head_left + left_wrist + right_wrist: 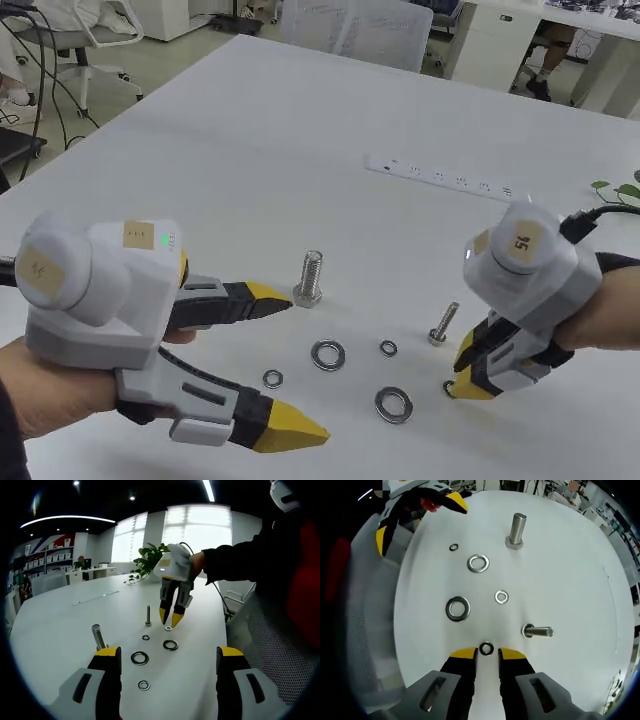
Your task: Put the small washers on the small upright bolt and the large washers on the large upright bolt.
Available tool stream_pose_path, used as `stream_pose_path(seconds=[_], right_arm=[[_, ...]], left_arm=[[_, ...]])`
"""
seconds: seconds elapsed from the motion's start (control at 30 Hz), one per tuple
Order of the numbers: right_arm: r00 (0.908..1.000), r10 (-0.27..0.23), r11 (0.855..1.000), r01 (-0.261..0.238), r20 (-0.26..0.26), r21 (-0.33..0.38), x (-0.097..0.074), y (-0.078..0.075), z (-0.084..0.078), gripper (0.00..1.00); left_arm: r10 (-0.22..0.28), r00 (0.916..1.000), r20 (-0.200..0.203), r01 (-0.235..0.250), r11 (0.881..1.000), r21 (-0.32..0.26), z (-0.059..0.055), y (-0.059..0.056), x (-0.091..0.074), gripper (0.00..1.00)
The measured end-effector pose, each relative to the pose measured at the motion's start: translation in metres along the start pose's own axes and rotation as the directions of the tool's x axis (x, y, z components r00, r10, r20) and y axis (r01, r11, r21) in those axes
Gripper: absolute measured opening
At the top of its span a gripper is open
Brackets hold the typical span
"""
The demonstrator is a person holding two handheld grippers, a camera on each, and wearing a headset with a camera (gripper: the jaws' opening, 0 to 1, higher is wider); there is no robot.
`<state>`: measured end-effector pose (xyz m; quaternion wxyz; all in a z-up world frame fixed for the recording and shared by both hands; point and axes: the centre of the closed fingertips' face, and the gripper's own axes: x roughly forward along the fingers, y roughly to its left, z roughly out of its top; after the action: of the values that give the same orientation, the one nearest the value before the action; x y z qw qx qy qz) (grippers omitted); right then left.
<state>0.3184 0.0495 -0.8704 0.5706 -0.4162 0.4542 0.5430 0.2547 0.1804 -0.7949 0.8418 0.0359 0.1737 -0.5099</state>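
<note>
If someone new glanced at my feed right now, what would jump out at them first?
The left hand-held gripper, low on the left of the head view, spreads its yellow-tipped jaws wide over the white table. The right hand-held gripper points down with jaws narrowly apart at a small washer, near the small bolt. Between them stands the large bolt, loose washers lying before it.

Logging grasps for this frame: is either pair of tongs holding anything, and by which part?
Nothing is held. The left tongs are open and empty; the right tongs straddle a small washer without pinching it.
</note>
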Motion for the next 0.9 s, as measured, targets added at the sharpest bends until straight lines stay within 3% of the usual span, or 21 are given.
stream_pose_path(seconds=[0.9], right_arm=[[0.9978,-0.036,0.998,0.033,-0.056,-0.053,0.0074,-0.0003,-0.0059,0.15]], left_arm=[[0.005,1.0,-0.001,-0.005,1.0,-0.002,0.0003,0.0004,0.001,0.77]])
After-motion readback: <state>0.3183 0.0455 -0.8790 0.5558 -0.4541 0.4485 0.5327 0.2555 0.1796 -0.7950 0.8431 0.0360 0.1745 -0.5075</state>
